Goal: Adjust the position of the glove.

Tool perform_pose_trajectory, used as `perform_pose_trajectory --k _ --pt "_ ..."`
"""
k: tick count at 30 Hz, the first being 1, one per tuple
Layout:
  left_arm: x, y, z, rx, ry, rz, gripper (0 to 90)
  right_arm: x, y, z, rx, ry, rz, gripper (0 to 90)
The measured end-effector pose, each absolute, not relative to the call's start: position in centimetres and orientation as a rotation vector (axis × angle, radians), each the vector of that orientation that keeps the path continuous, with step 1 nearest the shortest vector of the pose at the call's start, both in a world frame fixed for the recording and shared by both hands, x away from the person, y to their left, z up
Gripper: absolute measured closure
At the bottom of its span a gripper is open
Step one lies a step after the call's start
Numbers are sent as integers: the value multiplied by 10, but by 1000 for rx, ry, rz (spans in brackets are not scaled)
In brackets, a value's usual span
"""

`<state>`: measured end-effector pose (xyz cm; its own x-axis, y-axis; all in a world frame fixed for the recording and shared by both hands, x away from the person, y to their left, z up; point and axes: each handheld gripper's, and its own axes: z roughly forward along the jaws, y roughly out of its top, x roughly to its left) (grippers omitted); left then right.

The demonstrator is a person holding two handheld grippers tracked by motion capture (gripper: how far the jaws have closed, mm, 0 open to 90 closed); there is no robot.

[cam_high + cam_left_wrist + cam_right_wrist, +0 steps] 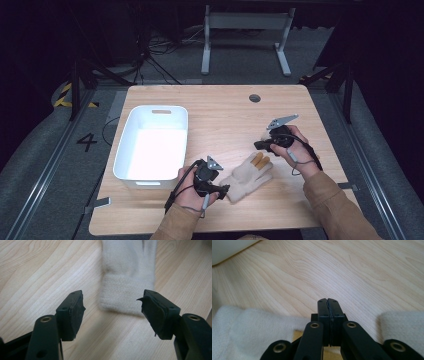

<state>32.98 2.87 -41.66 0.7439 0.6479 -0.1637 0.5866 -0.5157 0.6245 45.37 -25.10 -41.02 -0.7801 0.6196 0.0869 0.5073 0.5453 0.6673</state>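
Cream knit fills my attention first: the glove (248,176) lies flat on the wooden surface (225,125) near my edge, between my two hands. Its ribbed cuff (126,296) points toward my left gripper (223,189), and its fingers run away up and to the right, toward my right gripper (259,145), so the long axis runs diagonally from one tool to the other.

My left gripper sits closest to the cuff. Its jaws stand wide apart, holding nothing, and in the left gripper view the cuff lies straight ahead, just beyond the tips and squarely in the gap between them. I judge a short push forward would bring the cuff between the pads.

My right gripper hovers at the fingertip end with its jaws pressed together. In the right gripper view they seem to pinch nothing, with pale fabric showing on either side below them.

Farther off to the left, the white bin (152,145) rests on the surface, well apart from the glove.
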Motion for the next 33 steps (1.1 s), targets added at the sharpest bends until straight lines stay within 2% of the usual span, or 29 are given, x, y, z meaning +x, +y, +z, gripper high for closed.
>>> perform_pose_trajectory --k 20,33 --pt "326 22 -418 2273 886 90 316 458 -225 -454 990 2624 1076 900" --pt "328 19 -417 2278 874 79 319 452 -232 -447 1005 2671 959 900"
